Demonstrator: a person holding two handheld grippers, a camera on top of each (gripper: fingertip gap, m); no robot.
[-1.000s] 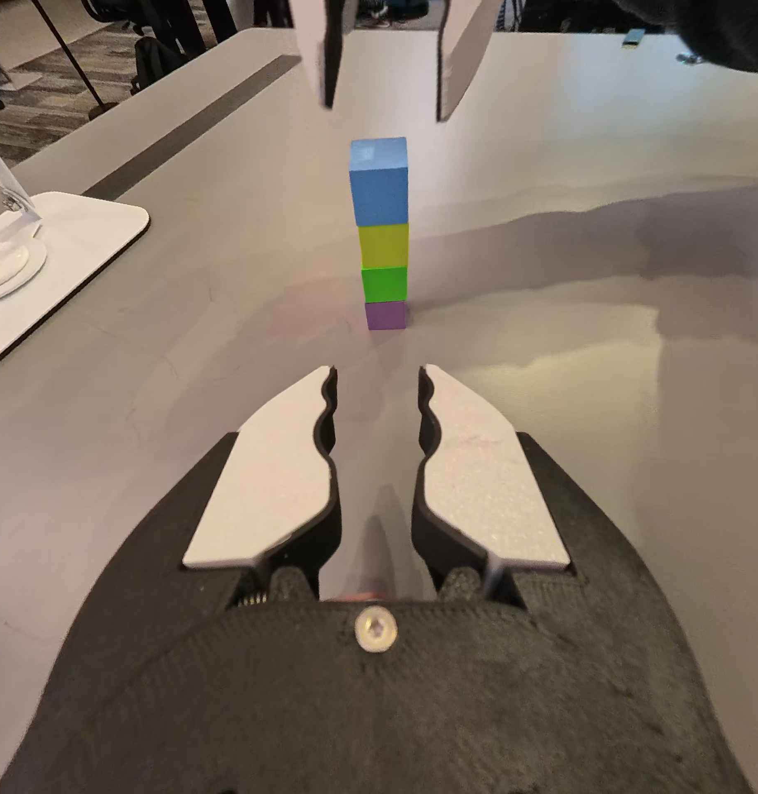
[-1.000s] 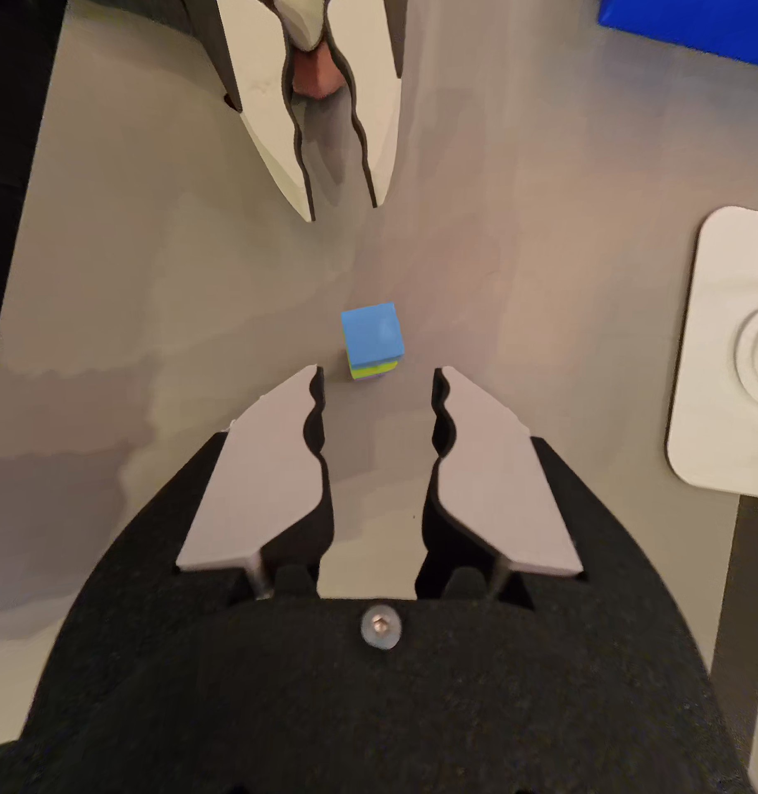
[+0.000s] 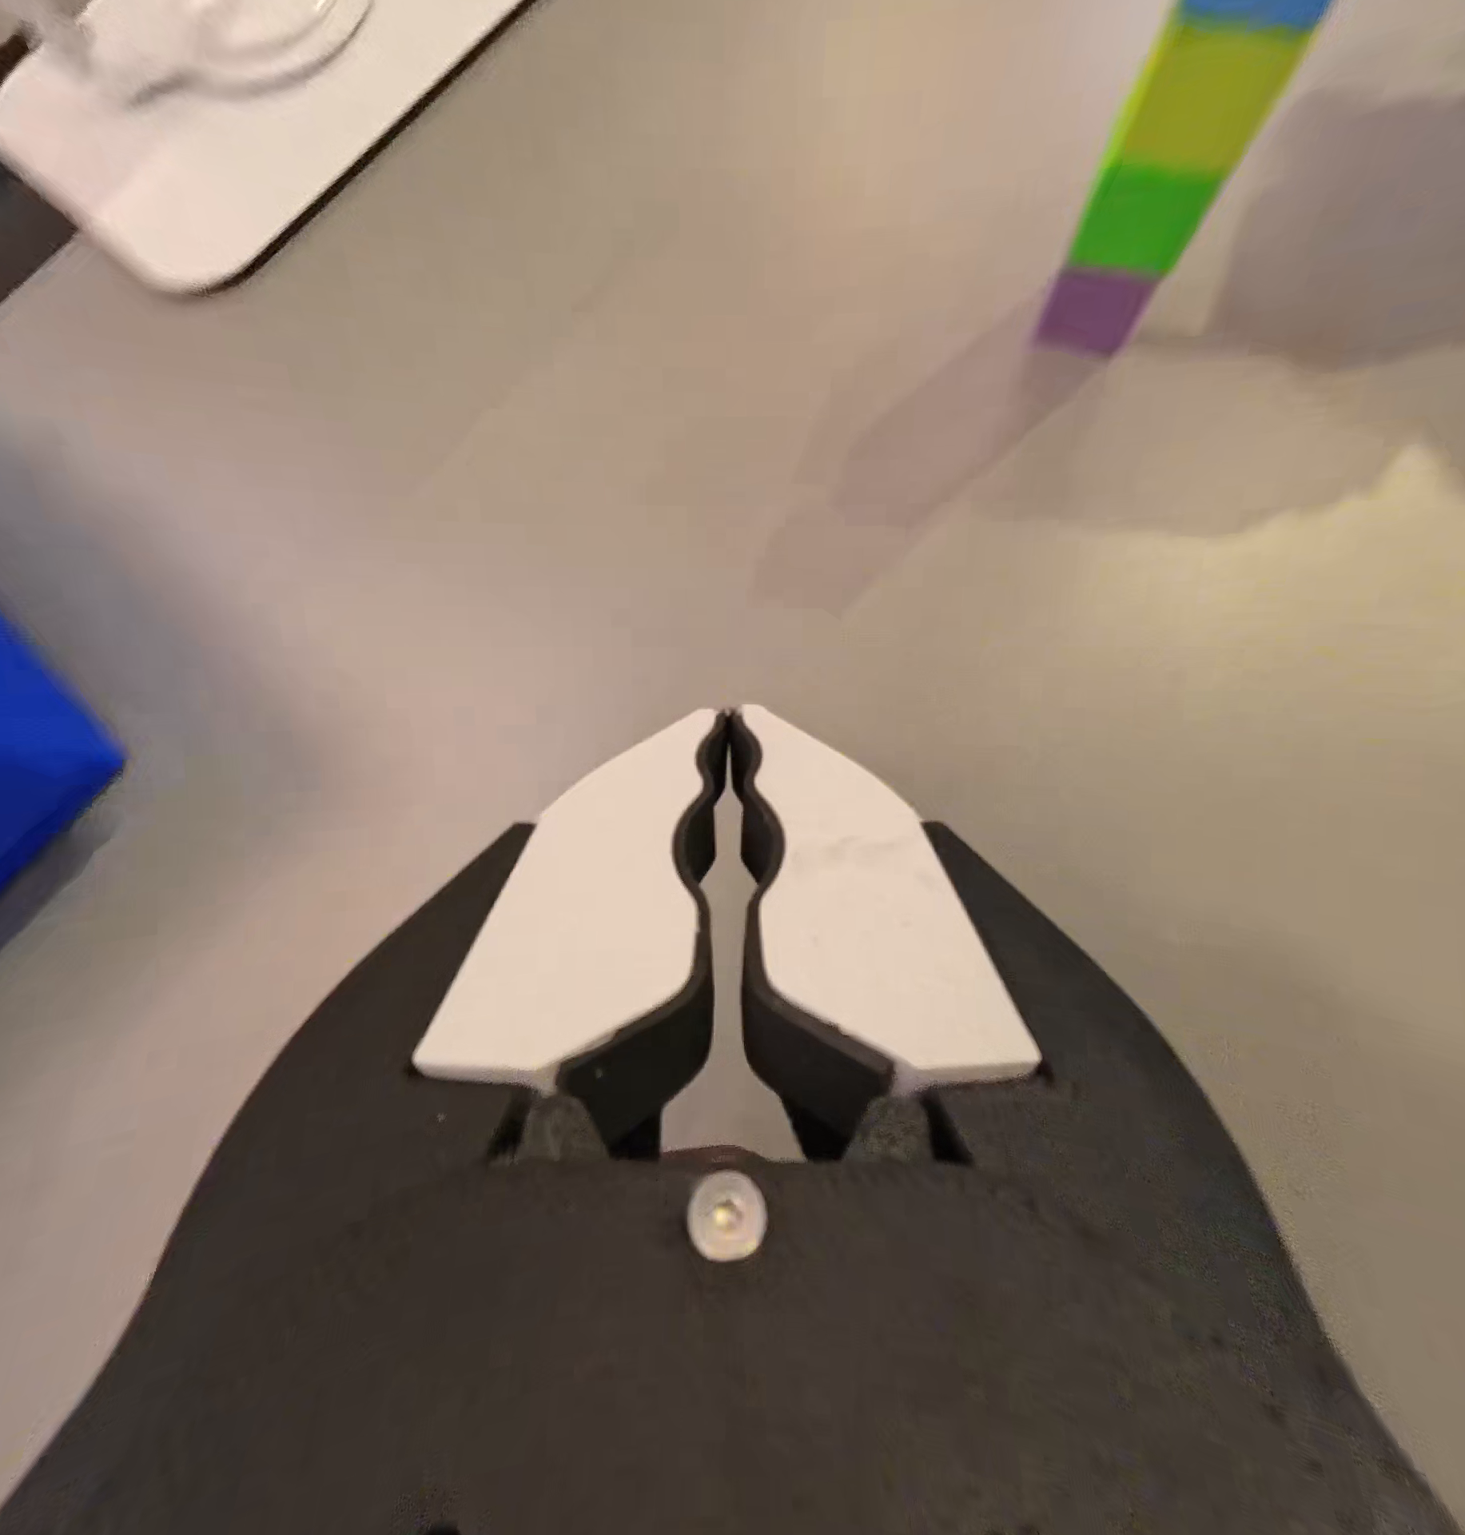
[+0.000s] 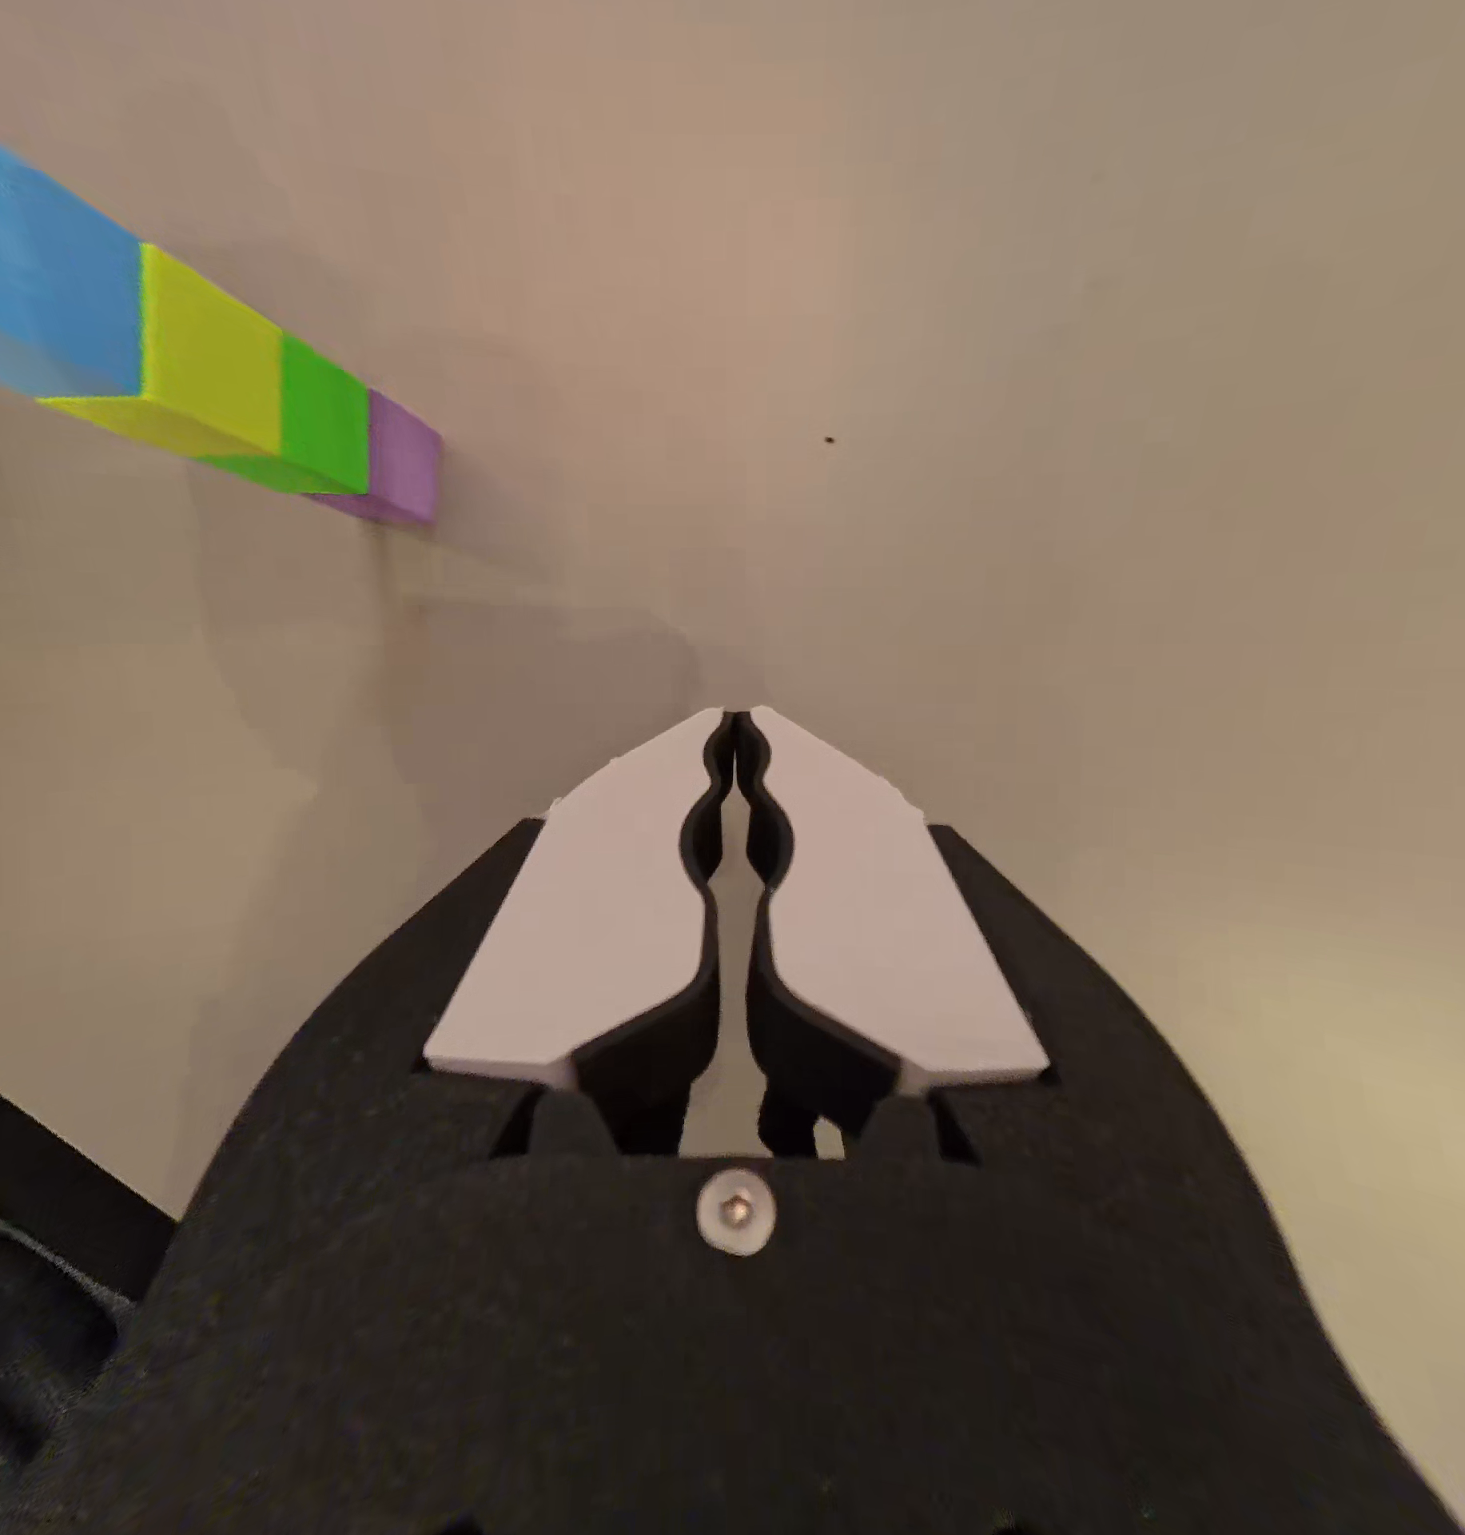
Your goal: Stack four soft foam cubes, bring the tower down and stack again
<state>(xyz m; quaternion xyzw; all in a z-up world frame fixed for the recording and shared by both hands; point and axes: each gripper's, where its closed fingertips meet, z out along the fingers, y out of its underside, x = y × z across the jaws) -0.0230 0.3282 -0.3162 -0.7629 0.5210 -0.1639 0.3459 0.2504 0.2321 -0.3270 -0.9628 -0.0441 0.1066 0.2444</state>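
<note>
Left claw (image 3: 729, 713) closed, fingertips touching, nothing between. Right claw (image 4: 735, 713) likewise closed, bare.

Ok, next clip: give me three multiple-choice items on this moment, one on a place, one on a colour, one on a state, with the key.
1. Where is the purple cube?
A. at the tower's base, on the table
B. on top of the tower
C. in a gripper

2. Which colour sits directly on the green cube?
A. red
B. yellow-green
C. white

3. How is the right gripper?
A. wide open
B. shut on a cube
C. shut, holding nothing

Key: 1 A, the purple cube touches the table under the other three; 2 B, the yellow-green cube lies between green and the blue cube; 3 C, its fingertips meet with nothing between them.
</note>
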